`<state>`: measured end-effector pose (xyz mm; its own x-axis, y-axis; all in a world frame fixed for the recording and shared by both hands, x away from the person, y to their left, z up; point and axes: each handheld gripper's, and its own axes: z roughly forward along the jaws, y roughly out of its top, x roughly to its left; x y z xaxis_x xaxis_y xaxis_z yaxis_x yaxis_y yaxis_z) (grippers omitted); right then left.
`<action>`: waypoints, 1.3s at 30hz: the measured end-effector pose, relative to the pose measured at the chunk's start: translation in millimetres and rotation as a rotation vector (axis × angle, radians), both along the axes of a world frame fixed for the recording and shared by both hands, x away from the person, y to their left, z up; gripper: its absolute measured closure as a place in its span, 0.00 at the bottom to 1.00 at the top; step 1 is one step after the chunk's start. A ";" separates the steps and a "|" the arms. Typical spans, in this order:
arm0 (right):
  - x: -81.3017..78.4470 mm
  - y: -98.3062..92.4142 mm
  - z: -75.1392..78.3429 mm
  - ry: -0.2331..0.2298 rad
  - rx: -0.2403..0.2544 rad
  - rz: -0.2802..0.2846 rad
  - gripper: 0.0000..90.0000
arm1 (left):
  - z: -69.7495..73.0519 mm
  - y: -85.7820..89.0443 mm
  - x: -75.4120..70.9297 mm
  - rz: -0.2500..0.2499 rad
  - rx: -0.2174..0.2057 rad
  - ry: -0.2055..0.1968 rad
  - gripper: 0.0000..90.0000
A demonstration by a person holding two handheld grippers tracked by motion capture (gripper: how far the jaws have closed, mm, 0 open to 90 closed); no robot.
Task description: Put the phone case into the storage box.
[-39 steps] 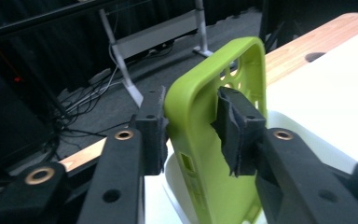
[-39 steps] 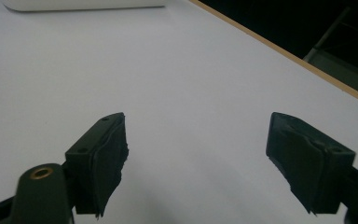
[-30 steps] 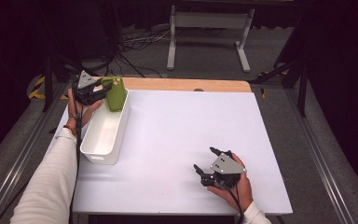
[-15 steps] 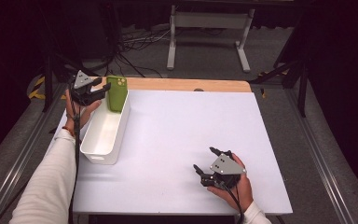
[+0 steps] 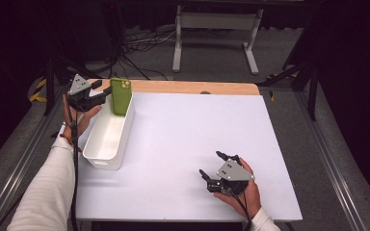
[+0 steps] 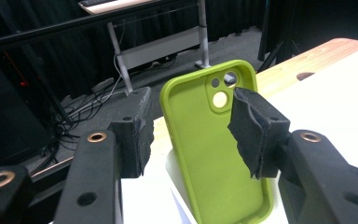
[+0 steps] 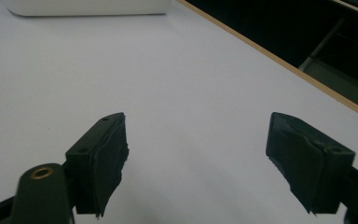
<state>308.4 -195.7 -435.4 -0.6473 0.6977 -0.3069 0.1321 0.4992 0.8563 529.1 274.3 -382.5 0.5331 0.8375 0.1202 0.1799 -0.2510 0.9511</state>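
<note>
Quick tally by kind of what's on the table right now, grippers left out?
Green phone case, standing at the far end of the bin: 1
White bin: 1
Total: 2

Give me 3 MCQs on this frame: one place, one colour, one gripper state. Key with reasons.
1. Where is the phone case?
A. Flat on the table's middle
B. Standing in the far end of the white bin
C. Under the right gripper

2. What colour is the phone case?
A. Green
B. Red
C. Black

3. How does the left gripper stand to the case?
A. Clamped on it
B. Open, with a gap at the left pad
C. Far off, near the person's right hand

Key: B, the case stands upright in the bin's far end; A, it is lime green in the left gripper view; B, the jaws have just been opening and a gap shows.
</note>
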 end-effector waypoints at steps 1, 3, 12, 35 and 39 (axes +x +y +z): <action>0.0 0.2 0.1 -0.001 0.001 0.001 0.24 | -0.4 0.2 -1.4 0.000 0.000 0.000 0.55; 0.2 0.7 0.1 -0.001 0.001 0.003 0.24 | -0.4 0.6 -4.6 -0.001 0.002 -0.001 0.55; -0.5 3.6 1.3 -0.007 0.002 0.015 0.24 | 4.6 2.5 -22.1 -0.024 -0.002 -0.021 0.52; 2.4 0.0 6.9 -0.013 0.037 -0.006 0.24 | 13.1 -5.1 -67.9 -0.082 -0.003 -0.061 0.27; 3.2 -0.2 6.9 -0.008 0.039 -0.010 0.24 | 13.1 -6.6 -73.1 -0.084 -0.014 -0.061 0.20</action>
<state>311.5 -195.9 -428.5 -0.6382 0.7154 -0.2844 0.1299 0.4641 0.8762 456.0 267.8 -369.4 0.5938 0.7917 0.1433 0.1002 -0.2495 0.9632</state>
